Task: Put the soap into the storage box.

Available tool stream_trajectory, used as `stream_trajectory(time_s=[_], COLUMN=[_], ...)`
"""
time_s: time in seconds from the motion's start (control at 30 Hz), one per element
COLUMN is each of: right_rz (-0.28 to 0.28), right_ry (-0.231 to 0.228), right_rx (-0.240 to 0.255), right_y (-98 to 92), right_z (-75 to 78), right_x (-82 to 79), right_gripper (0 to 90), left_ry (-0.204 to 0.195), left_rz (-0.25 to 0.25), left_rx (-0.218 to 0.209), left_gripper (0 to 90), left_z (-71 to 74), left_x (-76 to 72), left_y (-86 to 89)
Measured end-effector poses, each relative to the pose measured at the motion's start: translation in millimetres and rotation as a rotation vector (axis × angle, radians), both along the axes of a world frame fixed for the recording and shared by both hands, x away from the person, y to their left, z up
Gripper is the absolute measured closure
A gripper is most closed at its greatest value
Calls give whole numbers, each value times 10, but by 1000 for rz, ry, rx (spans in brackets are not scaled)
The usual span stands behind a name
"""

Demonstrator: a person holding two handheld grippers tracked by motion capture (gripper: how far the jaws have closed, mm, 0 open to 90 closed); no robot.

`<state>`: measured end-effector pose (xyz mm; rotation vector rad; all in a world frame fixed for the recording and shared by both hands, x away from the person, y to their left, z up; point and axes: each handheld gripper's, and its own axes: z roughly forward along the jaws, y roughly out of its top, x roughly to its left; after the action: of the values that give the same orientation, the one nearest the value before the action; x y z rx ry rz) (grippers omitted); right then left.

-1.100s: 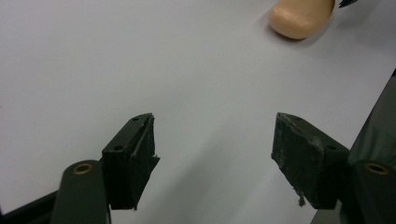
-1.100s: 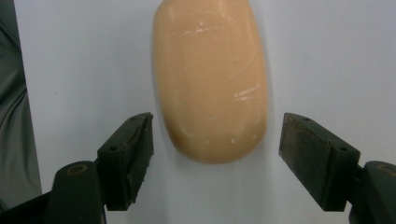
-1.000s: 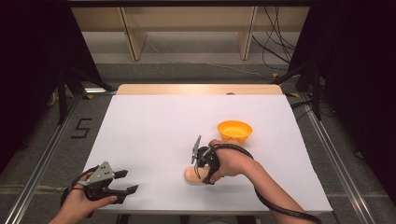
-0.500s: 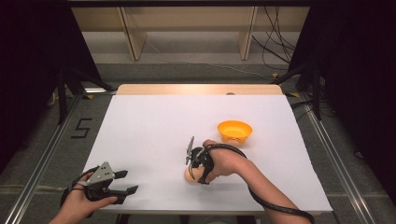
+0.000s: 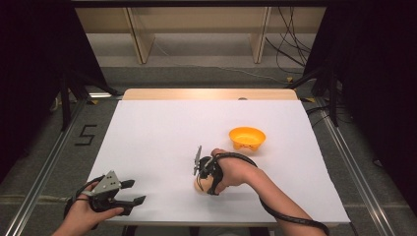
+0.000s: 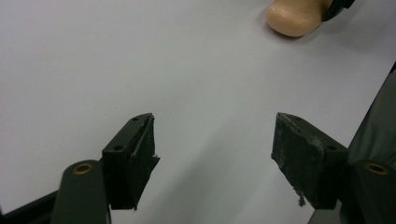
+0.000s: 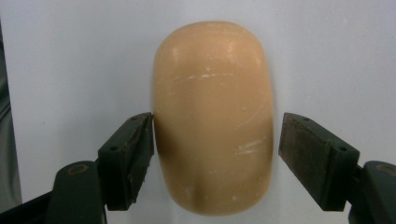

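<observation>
Low centre of the high view, the right tongs (image 5: 200,183) stand apart around a tan bread-roll-shaped piece (image 7: 212,116) on the white bench (image 5: 162,137), one jaw touching it, while the left tongs (image 5: 129,192) gape empty at lower left.

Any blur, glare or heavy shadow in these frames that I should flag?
High view: white table evenly lit, surroundings dark, no glare. Right gripper view: tan rounded object sharp, with small glints and a shadow where the left jaw meets it. Left gripper view: jaws sharp, the object cut off at the top edge.
</observation>
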<state>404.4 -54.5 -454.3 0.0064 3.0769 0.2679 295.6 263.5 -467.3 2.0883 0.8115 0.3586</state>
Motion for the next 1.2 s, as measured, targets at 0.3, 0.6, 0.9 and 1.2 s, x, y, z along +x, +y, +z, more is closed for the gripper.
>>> stream_trajectory(time_s=[0.3, 0.6, 0.9, 1.2], right_rz=[-18, -58, 2, -74], right_ry=[18, 39, 10, 34], right_rx=[-14, -49, -14, 7], right_y=[30, 44, 58, 24], right_z=[-35, -50, -85, -78], right_x=[-29, -64, -18, -54], right_gripper=[274, 288, 326, 332], left_ry=[1, 2, 2, 1], left_rz=[0, 1, -1, -5], left_rx=[0, 0, 0, 10], left_gripper=[298, 298, 297, 298], left_z=[-1, -3, -2, 1], left_x=[-2, -4, -1, 4], left_y=[0, -1, 0, 5])
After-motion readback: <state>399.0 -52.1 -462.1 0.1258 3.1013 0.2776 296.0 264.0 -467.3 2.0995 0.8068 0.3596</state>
